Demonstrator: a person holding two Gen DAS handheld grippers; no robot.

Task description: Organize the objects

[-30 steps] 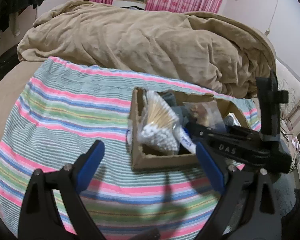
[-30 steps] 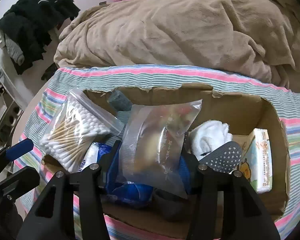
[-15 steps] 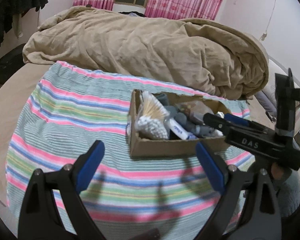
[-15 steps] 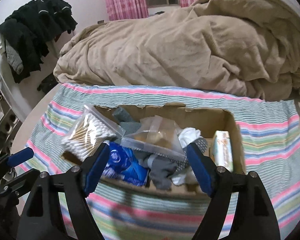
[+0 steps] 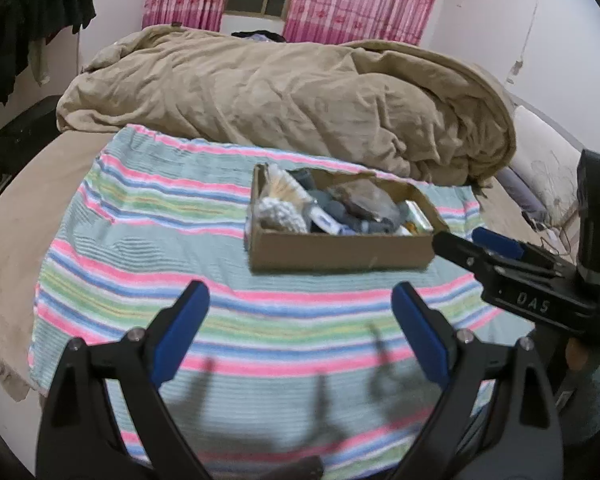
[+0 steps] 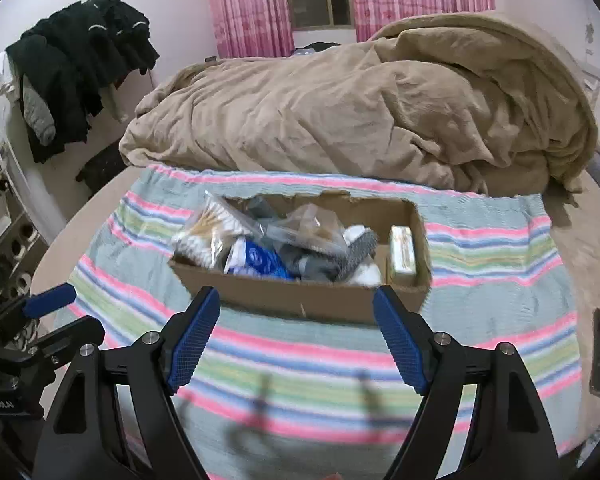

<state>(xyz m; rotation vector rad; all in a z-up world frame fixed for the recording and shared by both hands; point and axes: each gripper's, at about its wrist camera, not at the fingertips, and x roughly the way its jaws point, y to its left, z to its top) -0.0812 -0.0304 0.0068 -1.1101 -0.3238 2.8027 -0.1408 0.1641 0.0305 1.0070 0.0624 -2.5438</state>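
- Left gripper point(image 5: 300, 328): jaws spread wide, nothing between the blue pads, hanging over the striped blanket point(image 5: 148, 248).
- Right gripper point(image 6: 296, 336): jaws also wide apart, nothing held; blue textured pads point(image 6: 192, 340) sit just short of the box's near wall.
- Cardboard box point(image 6: 300, 300) lies on the striped blanket at 12 o'clock from the right gripper, near; from the left gripper it is at about 1 o'clock, a bit further off, clear of both grippers.
- In the left view the right gripper shows at 3 o'clock, its tips close to the box's right near corner; whether they touch it can't be told.
- In the right view the left gripper shows at 9 o'clock, well apart from the box.
- Box contents, right view: bag of cotton swabs point(image 6: 208, 236) at the left end, leaning over the rim.
- Blue packet point(image 6: 260, 260) next to the swabs, against the near wall.
- Clear zip bag point(image 6: 308, 228) on top in the middle, contents unclear.
- Grey dotted sock-like item point(image 6: 356, 252) and white cloth point(image 6: 366, 274) right of middle, grey fabric under them.
- Small printed carton point(image 6: 402, 252) at the right end, against the box wall.
- Tan comforter point(image 6: 360, 112) bunched up past the box at 12 o'clock.
- Pink curtains point(image 6: 248, 4) on the far wall; dark clothes point(image 6: 80, 68) hanging at 10 o'clock.
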